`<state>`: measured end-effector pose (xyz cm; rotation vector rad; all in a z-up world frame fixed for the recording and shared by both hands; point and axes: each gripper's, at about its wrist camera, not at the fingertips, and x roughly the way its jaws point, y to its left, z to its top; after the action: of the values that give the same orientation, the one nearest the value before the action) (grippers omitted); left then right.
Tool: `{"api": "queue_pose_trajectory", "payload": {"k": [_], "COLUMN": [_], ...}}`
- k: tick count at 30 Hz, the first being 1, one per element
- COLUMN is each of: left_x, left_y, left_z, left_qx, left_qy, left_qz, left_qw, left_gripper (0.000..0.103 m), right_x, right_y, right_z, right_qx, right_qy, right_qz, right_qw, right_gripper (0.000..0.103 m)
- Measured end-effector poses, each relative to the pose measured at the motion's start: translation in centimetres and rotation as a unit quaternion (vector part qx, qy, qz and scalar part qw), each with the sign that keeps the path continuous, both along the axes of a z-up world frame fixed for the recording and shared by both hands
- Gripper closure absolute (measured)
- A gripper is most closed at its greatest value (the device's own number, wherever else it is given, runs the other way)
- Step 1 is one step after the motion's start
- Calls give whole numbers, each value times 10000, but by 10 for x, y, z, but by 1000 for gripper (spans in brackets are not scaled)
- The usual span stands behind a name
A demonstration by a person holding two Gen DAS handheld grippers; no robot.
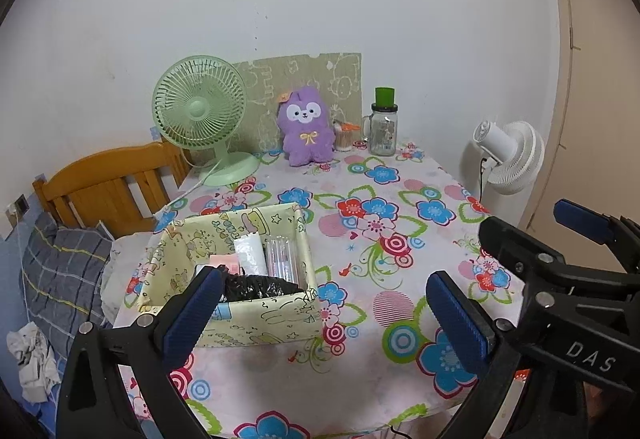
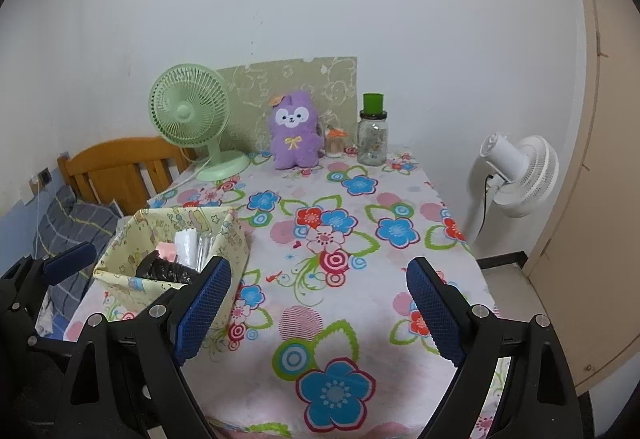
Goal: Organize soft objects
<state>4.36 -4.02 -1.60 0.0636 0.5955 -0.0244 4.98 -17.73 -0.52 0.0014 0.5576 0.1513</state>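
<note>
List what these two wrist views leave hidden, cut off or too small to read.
- Yellow storage box: the left tongs cover part of its contents in the left wrist view; the black crinkly item can't be identified.
- Same box in the right wrist view: the right tongs hide its near corner.
- Glass jar: label too small to read.
- Small container beside the purple plush toy: contents unclear.

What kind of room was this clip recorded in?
Most likely a bedroom at home. A wooden bed headboard with a plaid pillow stands beside a table with a floral cloth. On the table are a purple plush toy and a green desk fan.
</note>
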Motion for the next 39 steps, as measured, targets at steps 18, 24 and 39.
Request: {"api": "queue_pose_trajectory", "payload": {"k": [18, 24, 39], "left_x": [-14, -16, -18], "left_y": [2, 3, 9], "left_z": [10, 11, 14], "left_qx": [-27, -28, -88], "left_qy": [-202, -242, -323], "left_qz": [72, 129, 175], "left_qw": [9998, 9996, 9993], "left_gripper": [0, 0, 0], "right_x": [-23, -27, -31], "right_y": [-17, -20, -17], "right_z": [12, 14, 19], "right_qx": [117, 130, 121], "right_qy": [-281, -335, -425], "right_qz": [-195, -249, -342], "right_qw": [9993, 9990, 9984], "right_gripper": [8, 7, 7]}}
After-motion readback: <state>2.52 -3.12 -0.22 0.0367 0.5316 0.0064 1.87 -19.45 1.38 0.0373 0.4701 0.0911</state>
